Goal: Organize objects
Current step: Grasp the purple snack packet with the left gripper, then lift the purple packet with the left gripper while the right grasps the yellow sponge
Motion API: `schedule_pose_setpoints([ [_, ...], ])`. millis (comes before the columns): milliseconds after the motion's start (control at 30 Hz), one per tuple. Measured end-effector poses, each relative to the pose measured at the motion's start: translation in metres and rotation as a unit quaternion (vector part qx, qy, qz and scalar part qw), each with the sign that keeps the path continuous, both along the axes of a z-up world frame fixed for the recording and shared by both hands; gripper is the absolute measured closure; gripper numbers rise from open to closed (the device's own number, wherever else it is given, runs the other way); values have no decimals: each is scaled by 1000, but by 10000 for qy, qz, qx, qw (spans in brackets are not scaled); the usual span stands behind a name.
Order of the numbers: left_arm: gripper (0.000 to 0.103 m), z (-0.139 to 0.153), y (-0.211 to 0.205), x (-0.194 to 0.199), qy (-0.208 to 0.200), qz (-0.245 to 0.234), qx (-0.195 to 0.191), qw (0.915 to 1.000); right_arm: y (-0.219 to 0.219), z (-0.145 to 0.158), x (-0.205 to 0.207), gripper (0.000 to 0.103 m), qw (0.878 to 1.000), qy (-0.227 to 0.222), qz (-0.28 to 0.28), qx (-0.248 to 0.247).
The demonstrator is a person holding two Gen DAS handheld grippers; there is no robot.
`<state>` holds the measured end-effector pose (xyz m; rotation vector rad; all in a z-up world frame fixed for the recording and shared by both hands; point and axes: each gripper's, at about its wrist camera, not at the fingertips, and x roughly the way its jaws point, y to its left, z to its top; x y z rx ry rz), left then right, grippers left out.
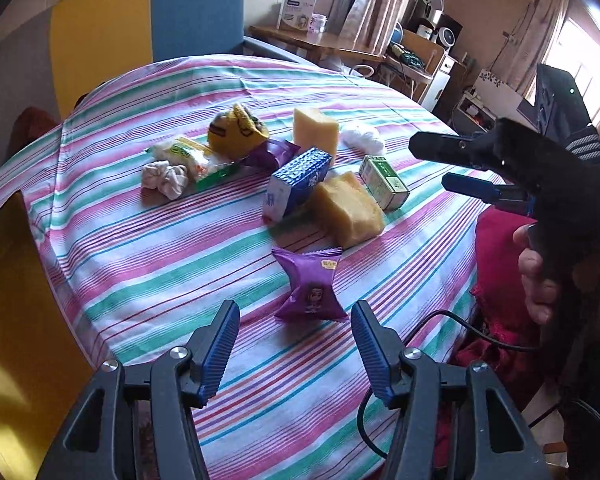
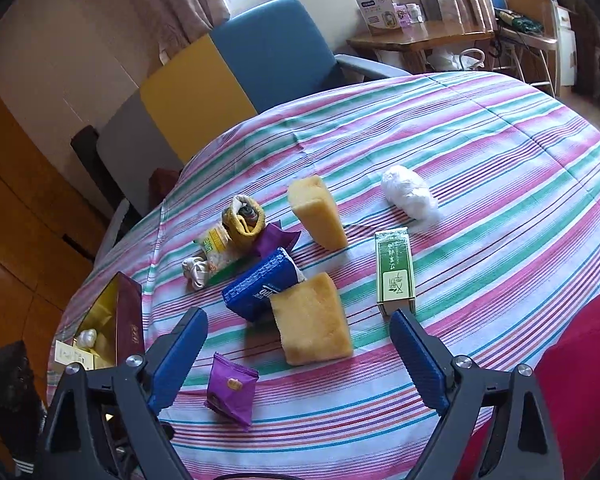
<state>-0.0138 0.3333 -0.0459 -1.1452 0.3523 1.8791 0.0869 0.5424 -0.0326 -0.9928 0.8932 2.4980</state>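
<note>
On the striped tablecloth (image 1: 140, 264) a purple snack packet (image 1: 310, 284) lies just ahead of my open left gripper (image 1: 294, 306), with nothing gripped. Beyond it sit a lying yellow sponge (image 1: 350, 210), a blue box (image 1: 296, 184) and a green box (image 1: 384, 182). My right gripper (image 2: 298, 316) is open and empty, hovering short of the yellow sponge (image 2: 312, 320), with the green box (image 2: 394, 268) by its right finger and the purple packet (image 2: 232, 388) near its left. In the left wrist view the right gripper (image 1: 428, 163) hangs over the table's right edge, held by a hand (image 1: 536, 272).
Farther back stand an upright sponge (image 2: 318, 212), a white wad (image 2: 410, 196), a yellow sock (image 2: 244, 220), a snack bag (image 2: 220, 248), a white scrunchie (image 2: 196, 272) and a second purple packet (image 2: 276, 238). An open red box (image 2: 128, 320) holding items sits at the left edge. Chairs (image 2: 268, 52) stand behind.
</note>
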Motion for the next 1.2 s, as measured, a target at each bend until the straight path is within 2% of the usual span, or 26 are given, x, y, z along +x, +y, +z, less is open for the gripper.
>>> schedule_pose_setpoints([
  [300, 44, -19, 37, -2, -64, -209, -213, 9995, 2, -1, 1, 9, 10000, 7, -57, -30],
  [400, 53, -33, 50, -11, 6, -179, -375, 9991, 3, -2, 1, 9, 10000, 3, -63, -64],
  [467, 70, -47, 54, -16, -155, -135, -508, 9985, 4, -2, 1, 9, 9999, -11, -74, -85],
  [500, 73, -55, 53, -19, -261, -76, -554, 9981, 4, -3, 0, 9, 9999, -20, -54, -94],
  [533, 74, -56, 49, -18, -164, -60, -420, 9990, 4, -3, 0, 9, 9999, -35, -30, -96],
  [667, 74, -57, 42, -16, -92, -100, -379, 9992, 0, -5, -7, 11, 9996, -237, 122, 5],
  [733, 74, -55, 41, -15, -69, -81, -448, 9989, -5, -6, -12, 18, 9988, -402, 238, 135],
  [900, 74, -52, 27, -8, 17, -39, -436, 9990, -17, -11, -24, 26, 9948, -810, 471, 393],
  [1100, 74, -46, -1, -1, -75, -24, -318, 9995, -22, -20, -34, 26, 9892, -1244, 618, 476],
  [1200, 74, -44, -14, 3, -149, -20, -244, 9996, -23, -24, -42, 23, 9855, -1461, 706, 489],
])
